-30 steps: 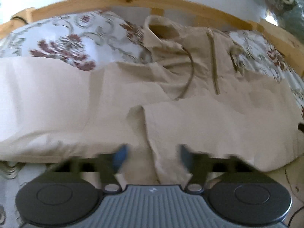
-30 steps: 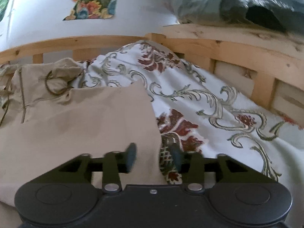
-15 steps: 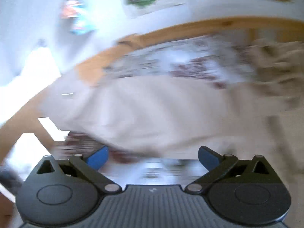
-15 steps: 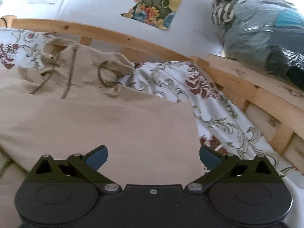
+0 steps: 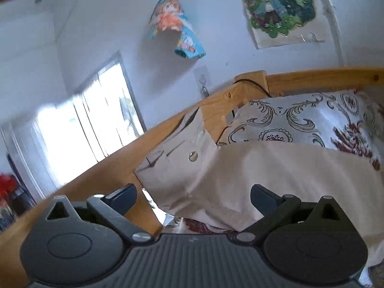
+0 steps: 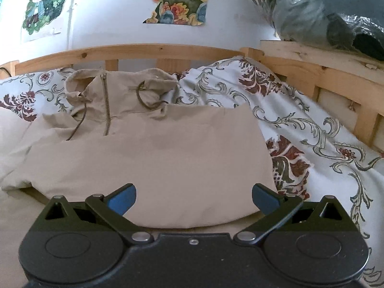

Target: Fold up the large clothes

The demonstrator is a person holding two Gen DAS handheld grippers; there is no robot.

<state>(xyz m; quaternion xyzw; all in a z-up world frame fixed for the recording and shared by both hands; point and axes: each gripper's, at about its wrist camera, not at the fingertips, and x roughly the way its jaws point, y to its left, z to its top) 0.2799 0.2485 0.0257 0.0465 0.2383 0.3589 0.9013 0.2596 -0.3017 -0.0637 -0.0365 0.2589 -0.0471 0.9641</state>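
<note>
A beige hooded jacket (image 6: 153,158) lies on a floral bedspread (image 6: 312,124), its lower part folded up over the body; zip and drawstrings show near the hood (image 6: 115,84). My right gripper (image 6: 194,198) is open and empty, just above the folded edge. In the left wrist view, the jacket's sleeve (image 5: 276,172) stretches left, its cuff (image 5: 177,158) with a metal snap resting against the wooden bed rail (image 5: 115,165). My left gripper (image 5: 193,196) is open and empty, right in front of the cuff end.
A wooden headboard (image 6: 148,50) and side rail (image 6: 336,81) ring the bed. Bagged bedding (image 6: 331,9) sits on a shelf at the right. Posters (image 5: 278,7) hang on the wall. A bright window (image 5: 86,122) is at the left.
Both grippers opened from nearly shut and let go of the jacket. The left one swung left to the sleeve cuff. The right one backed off from the fold.
</note>
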